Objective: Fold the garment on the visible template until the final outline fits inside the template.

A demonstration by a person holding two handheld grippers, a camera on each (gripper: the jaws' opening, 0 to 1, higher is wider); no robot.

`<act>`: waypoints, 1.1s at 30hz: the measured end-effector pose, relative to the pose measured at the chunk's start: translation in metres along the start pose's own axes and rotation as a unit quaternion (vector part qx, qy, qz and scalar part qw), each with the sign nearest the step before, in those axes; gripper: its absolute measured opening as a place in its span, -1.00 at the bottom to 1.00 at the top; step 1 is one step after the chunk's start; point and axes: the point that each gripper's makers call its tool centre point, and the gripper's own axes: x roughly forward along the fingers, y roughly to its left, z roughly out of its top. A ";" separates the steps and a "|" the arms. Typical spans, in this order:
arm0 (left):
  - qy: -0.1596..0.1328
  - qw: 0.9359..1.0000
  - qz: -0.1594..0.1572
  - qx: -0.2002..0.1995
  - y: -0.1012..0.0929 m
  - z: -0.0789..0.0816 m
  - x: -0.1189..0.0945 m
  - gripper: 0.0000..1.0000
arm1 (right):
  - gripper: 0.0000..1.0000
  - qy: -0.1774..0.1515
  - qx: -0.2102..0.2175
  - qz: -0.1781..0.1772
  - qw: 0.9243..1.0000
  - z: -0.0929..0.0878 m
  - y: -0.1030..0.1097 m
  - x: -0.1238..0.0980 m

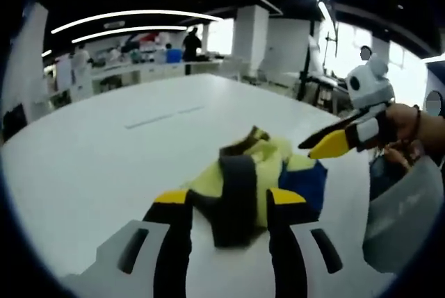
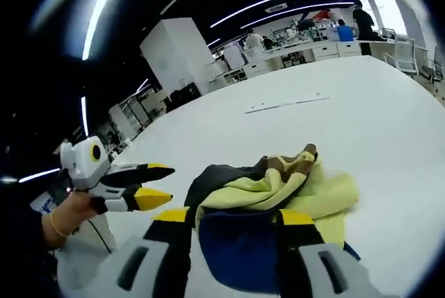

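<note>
Loosely bunched garment [image 1: 268, 180], yellow with grey and blue panels, white table [image 1: 104, 152]

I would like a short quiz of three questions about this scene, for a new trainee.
1. True or false: the garment lies flat and fully spread on the table.
2. Which colour covers most of the garment? A yellow, B red, C white.
3. Fill in: between the right gripper jaws lies a dark ____ part of the cloth, and the left gripper has a dark grey strip between its jaws.

Key: 1 false, it is bunched up; 2 A; 3 blue.
</note>
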 end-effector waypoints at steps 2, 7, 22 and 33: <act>0.001 1.000 -0.006 0.000 0.000 -0.001 0.004 -0.27 | -0.17 0.009 0.006 0.004 1.000 -0.004 0.004 0.006; 0.005 1.000 -0.015 -0.001 0.000 -0.004 0.012 -0.36 | -0.26 0.030 0.021 -0.001 0.999 -0.016 0.006 0.015; 0.006 0.999 -0.039 -0.009 -0.005 -0.007 0.033 -0.63 | -0.68 0.013 0.076 -0.025 0.997 -0.015 0.001 0.031; 0.006 0.999 -0.042 -0.011 -0.003 -0.010 0.034 -1.00 | -1.00 0.012 0.089 -0.039 0.995 -0.024 -0.003 0.036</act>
